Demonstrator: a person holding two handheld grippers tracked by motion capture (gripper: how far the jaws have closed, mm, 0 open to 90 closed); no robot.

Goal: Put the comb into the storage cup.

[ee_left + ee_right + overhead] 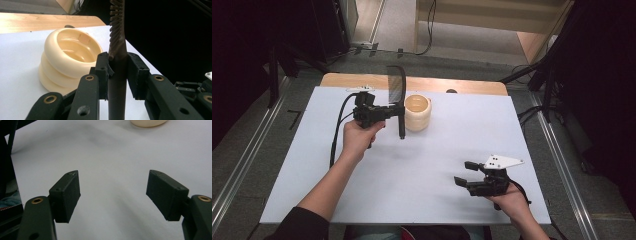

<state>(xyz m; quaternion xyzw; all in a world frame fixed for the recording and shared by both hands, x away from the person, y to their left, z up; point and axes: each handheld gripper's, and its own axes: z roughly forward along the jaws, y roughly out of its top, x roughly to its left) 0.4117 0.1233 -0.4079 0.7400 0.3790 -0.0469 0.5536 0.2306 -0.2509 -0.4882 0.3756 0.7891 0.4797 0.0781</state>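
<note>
Left gripper [398,111]: held in the person's left hand [358,137] over the far left part of the white surface [412,165]. The forearm enters from the bottom edge of the high view and runs up and slightly right; the hand wraps the gripper's body from below, and the jaws point right, toward the cup. A black cable [337,130] loops from the gripper's rear down along the wrist. Jaws: clenched on the handle of the brush [398,92]. In the left gripper view the two black pads [136,75] press the dark brown handle from both sides.

Brush [117,32]: dark, long-handled, held upright and clear of the surface. The bristled head rises above the jaws and curves at its top; the handle end hangs below them. It stands just beside the cup's left side; whether they touch cannot be told.

Cup [417,112]: cream, with a ribbed wall of stacked rings, open mouth up, standing on the surface near its far edge, just right of the brush. In the left gripper view its [67,60] inside shows bare.

Right gripper [466,172]: held in the person's right hand [507,196] at the near right corner of the surface, low over it, well apart from the cup and brush. The hand cradles it from beneath, a grey three-cornered plate [501,161] on top, jaws pointing left. Jaws: released, standing wide with bare white surface between them in the right gripper view [113,195].
</note>
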